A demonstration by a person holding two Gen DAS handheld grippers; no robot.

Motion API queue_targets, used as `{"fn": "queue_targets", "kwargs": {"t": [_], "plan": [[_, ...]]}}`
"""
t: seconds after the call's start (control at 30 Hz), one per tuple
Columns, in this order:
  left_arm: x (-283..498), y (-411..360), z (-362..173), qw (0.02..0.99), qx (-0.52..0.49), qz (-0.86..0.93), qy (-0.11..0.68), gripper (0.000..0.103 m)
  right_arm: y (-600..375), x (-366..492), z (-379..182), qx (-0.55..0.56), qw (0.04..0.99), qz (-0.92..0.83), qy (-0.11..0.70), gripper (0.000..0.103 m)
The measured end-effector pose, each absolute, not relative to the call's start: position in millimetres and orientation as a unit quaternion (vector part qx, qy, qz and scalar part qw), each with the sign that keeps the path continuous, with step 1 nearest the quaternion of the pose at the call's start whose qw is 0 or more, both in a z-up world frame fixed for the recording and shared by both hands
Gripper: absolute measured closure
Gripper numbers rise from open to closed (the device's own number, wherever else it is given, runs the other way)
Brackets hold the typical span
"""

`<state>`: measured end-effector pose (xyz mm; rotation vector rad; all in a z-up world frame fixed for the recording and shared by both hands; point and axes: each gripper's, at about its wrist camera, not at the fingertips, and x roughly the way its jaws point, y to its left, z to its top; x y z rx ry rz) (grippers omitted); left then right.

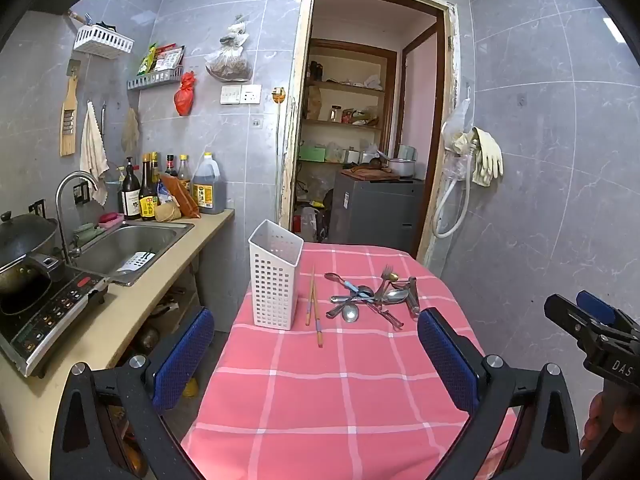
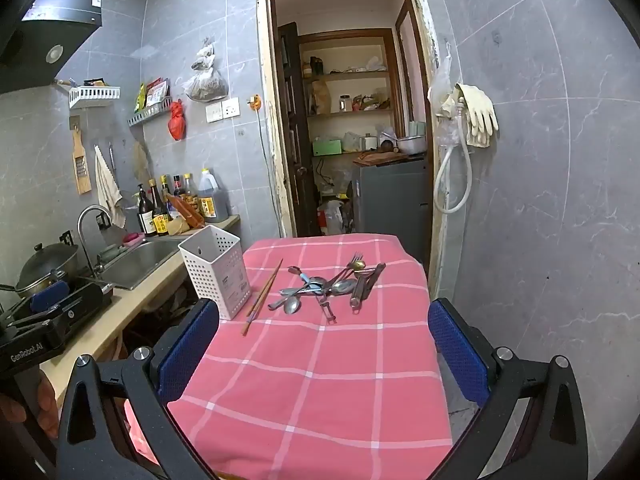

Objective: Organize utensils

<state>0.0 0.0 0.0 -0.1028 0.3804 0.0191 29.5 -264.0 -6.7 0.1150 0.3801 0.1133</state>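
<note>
a table draped in a pink checked cloth (image 1: 340, 392) was seen from both wrist views. a white perforated utensil holder (image 1: 275, 280) stood upright near the cloth's far left corner. just beside it, to the right, a pair of chopsticks (image 1: 314, 306) lay side by side. a jumbled pile of metal spoons and forks (image 1: 370, 296) was heaped further right, apart from the chopsticks. the left gripper (image 1: 316, 360) was held above the near part of the table with its jaws spread fully wide, and nothing was gripped. the right gripper (image 2: 324, 354) was likewise spread wide and empty, well short of the cutlery. a sink (image 1: 128, 244) was set in the counter at left
</note>
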Motion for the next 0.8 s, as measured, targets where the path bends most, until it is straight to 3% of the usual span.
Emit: {"fn": "queue_targets", "kwargs": {"t": [0.8], "plan": [[-3.2,-8.8,-1.3,0.98,-0.053,0.007,0.191,0.001,-263.4,30.6,-12.4,0.056,0.978,0.054,0.193,0.001]]}}
